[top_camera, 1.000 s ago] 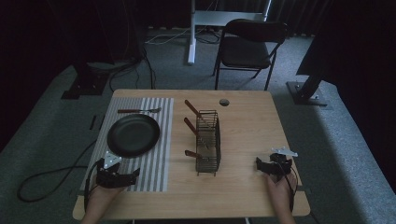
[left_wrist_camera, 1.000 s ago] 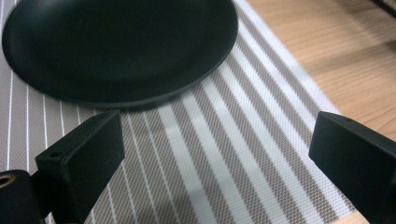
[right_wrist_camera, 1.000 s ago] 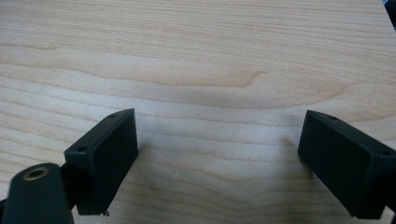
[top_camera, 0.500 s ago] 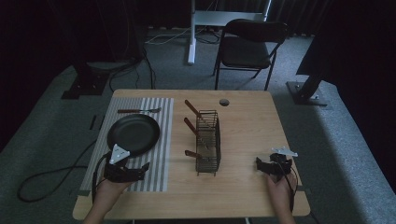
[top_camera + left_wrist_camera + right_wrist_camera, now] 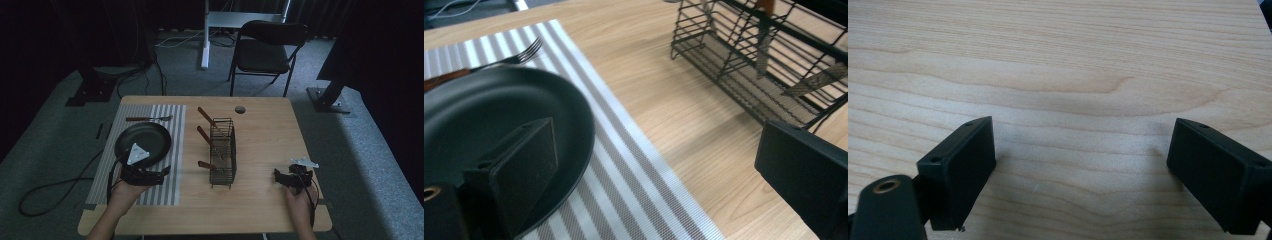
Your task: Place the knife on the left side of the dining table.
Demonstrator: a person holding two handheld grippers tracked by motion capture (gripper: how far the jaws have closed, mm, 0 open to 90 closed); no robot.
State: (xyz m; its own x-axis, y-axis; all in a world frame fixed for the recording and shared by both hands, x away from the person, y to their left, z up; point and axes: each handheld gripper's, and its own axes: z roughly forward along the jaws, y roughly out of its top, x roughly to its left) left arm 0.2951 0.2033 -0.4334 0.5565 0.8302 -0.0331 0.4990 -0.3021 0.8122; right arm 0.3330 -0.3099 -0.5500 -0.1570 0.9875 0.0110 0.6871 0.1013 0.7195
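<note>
Seen from above: a wooden table [image 5: 260, 150] with a grey-and-white striped mat [image 5: 150, 150] laid over its left part. On the mat, a round black pan [image 5: 150, 140], and beyond the pan's far edge a fork [image 5: 148, 118] with a brown handle, lying crosswise, tines to the right. Near the table's middle, a black wire rack [image 5: 223, 152], long side running away from the person, with three brown-handled utensils [image 5: 206, 116] poking out of its left side (what kind cannot be told at this size). Just past the rack's far end, a small round dark spot [image 5: 240, 109] in the tabletop. Left gripper [image 5: 162, 172] held low over the mat's near part by the left hand [image 5: 125, 192], just beside the pan's near rim, tips pointing right toward the rack; jaws spread wide apart, nothing between them. In the left gripper view, one jaw over the pan [image 5: 499, 125] and the other over bare wood near the rack [image 5: 769, 55], with the fork [image 5: 514, 57] beyond the pan. Right gripper [image 5: 276, 176] near the table's right front corner in the right hand [image 5: 300, 200], well apart from the rack. In the right gripper view, right gripper [image 5: 1080, 167] also gaping wide, holding nothing, just above bare wood [image 5: 1063, 65].
</note>
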